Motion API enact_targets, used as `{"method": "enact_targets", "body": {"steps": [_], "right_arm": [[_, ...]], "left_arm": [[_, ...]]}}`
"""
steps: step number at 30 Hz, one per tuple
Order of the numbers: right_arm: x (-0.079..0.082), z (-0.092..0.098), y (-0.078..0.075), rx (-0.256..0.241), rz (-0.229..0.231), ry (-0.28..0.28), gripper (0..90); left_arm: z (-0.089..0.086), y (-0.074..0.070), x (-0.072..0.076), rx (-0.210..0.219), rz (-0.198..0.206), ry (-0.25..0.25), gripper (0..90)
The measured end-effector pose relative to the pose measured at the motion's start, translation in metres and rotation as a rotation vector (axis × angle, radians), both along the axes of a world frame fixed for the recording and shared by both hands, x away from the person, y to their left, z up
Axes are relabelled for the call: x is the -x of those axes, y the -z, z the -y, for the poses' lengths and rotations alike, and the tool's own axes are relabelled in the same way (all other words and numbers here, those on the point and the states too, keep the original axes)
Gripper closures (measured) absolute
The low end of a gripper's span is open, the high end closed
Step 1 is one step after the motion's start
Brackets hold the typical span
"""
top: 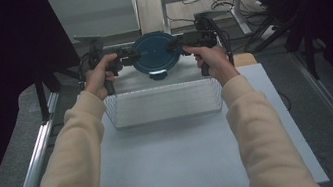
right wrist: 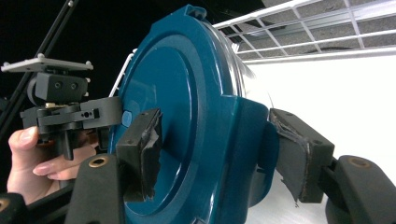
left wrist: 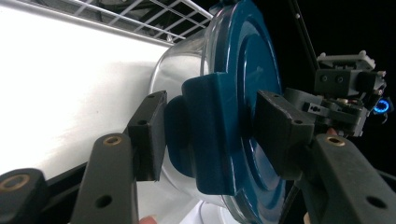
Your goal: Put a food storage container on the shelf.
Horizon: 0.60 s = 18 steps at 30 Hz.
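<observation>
Left fingers (left wrist: 152, 135): pinching a locking flap at the rim of the blue lid (left wrist: 243, 116), one pad under the flap, the other on the lid's top face.
Right fingers (right wrist: 140, 149): same story on the opposite flap, pads pressed in from both sides, the tape on them frayed.
Left gripper (top: 124, 55): coming in level from the left edge of the container, hand wrapped round the handle.
Right gripper (top: 178, 44): mirrored on the right edge, so the load is shared evenly across the rim.
Why two grips: my read is that opposite-side holds keep the round container from tipping or spinning while it's carried.
Container (left wrist: 180, 65): clear bowl with the lid on; it sits at the far edge of the worktop (top: 179, 157), just beyond the wire basket (top: 163, 103). Whether it's touching down or raised, I cannot tell.
Wire basket: empty, open-topped, right in front of the container and between the forearms.
Judgement: looks like the container is headed for that basket.
Watch for: flaps are hinged; a squeeze there could pop one loose.
</observation>
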State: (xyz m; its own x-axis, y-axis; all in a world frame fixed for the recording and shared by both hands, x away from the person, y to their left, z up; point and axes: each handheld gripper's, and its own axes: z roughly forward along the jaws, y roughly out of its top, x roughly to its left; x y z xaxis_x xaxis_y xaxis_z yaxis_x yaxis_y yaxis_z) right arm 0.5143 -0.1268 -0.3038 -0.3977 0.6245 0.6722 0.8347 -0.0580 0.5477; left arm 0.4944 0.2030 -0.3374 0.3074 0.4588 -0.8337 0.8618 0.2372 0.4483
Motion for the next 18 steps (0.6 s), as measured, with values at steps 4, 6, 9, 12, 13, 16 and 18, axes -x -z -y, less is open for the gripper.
{"method": "enact_targets", "body": {"steps": [4,6,9,12,13,16,18], "right_arm": [[-0.005,0.001,0.005,-0.021,-0.031,0.019,36.7],[-0.006,0.002,0.006,-0.023,-0.038,0.024,36.7],[-0.009,0.002,0.01,-0.044,-0.059,0.034,36.4],[-0.011,0.004,0.014,-0.061,-0.072,0.037,36.1],[-0.011,0.004,0.014,-0.066,-0.069,0.036,36.0],[-0.011,0.004,0.015,-0.067,-0.064,0.033,35.9],[-0.011,0.005,0.015,-0.065,-0.062,0.032,34.5]], "left_arm": [[0.001,0.003,-0.004,0.011,-0.02,-0.023,46.3],[0.002,0.004,-0.004,0.013,-0.02,-0.025,46.2],[0.002,0.007,-0.006,0.015,-0.017,-0.033,45.8],[0.003,0.006,-0.006,0.009,-0.005,-0.038,45.6],[0.003,0.006,-0.005,0.01,-0.002,-0.039,45.5],[0.003,0.007,-0.005,0.009,0.006,-0.037,45.4],[0.004,0.008,-0.005,0.012,0.017,-0.038,44.8]]}}
